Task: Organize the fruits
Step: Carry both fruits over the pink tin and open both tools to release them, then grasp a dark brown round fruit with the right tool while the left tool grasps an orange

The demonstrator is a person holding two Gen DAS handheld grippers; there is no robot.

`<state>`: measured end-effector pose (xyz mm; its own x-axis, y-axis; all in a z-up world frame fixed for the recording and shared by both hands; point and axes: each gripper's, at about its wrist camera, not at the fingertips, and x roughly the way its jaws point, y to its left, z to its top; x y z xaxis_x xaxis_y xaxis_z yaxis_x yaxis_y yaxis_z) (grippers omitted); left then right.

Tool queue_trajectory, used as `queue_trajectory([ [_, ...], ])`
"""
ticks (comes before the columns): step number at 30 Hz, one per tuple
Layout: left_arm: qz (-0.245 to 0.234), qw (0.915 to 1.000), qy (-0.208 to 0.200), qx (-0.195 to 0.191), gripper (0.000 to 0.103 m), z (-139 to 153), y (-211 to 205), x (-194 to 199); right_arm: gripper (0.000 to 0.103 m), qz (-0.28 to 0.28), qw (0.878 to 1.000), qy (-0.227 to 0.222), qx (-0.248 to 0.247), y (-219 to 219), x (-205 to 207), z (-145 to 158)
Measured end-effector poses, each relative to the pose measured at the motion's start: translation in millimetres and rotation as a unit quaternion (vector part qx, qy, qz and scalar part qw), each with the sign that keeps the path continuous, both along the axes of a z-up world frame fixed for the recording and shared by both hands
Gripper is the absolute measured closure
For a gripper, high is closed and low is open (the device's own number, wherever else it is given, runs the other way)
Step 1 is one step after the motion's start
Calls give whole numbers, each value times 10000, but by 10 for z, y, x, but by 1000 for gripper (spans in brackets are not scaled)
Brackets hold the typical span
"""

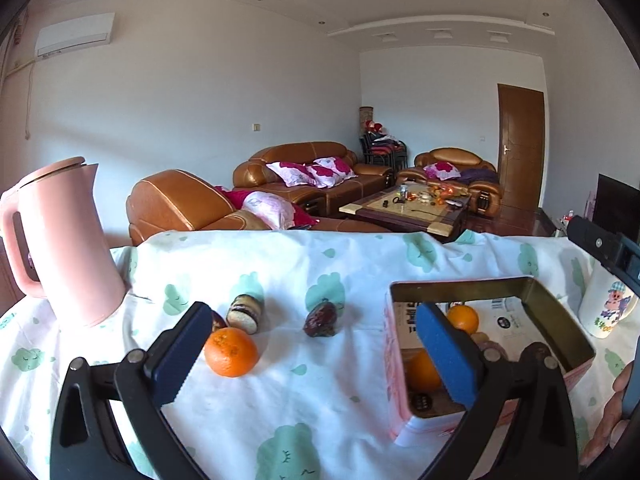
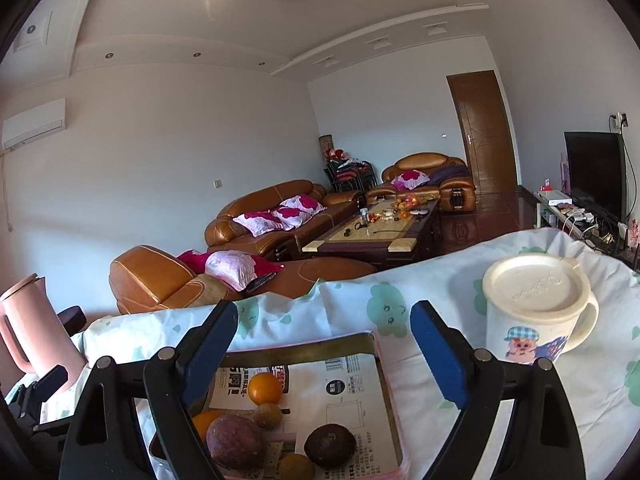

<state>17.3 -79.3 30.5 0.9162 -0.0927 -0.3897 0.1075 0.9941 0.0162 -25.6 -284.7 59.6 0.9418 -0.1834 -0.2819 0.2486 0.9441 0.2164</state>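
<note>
Orange [image 1: 231, 352] on cloth awaits the tin [image 1: 560, 320]; left gripper [image 1: 316, 356] and right gripper [image 2: 324, 352] gape, holding nothing.

I see a matt cotton-like tablecloth [image 1: 320, 380], softly creased, filling the lower half of the left wrist view. At left stands a smooth pink plastic kettle [image 1: 68, 248] with a satin sheen. At lower right sits a tin box [image 1: 560, 320]: dull brass-toned metal inside its walls, printed paper lining its floor. The orange [image 1: 231, 352] at lower centre has dimpled, slightly glossy peel. In the right wrist view, the mug [image 2: 532, 320] at right looks matt cream plastic. Both grippers' pads [image 1: 448, 356] are rough blue foam-like material.
</note>
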Motion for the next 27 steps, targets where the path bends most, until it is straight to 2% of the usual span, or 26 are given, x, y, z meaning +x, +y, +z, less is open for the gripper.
queue_trajectory([
  [3, 42, 10000, 46, 17, 0, -45, 44, 15, 14, 43, 9999, 32, 87, 38, 19, -73],
  [11, -35, 9998, 150, -110, 0, -65, 117, -33, 14, 136, 9996, 227, -76, 207, 58, -201],
  [19, -54, 9999, 107, -82, 0, -61, 139, -109, 14, 60, 9987, 107, -485, 396, -77, -179],
  [27, -164, 9987, 434, -216, 0, -104, 292, -73, 14, 44, 9978, 66, -652, 623, -261, -150],
])
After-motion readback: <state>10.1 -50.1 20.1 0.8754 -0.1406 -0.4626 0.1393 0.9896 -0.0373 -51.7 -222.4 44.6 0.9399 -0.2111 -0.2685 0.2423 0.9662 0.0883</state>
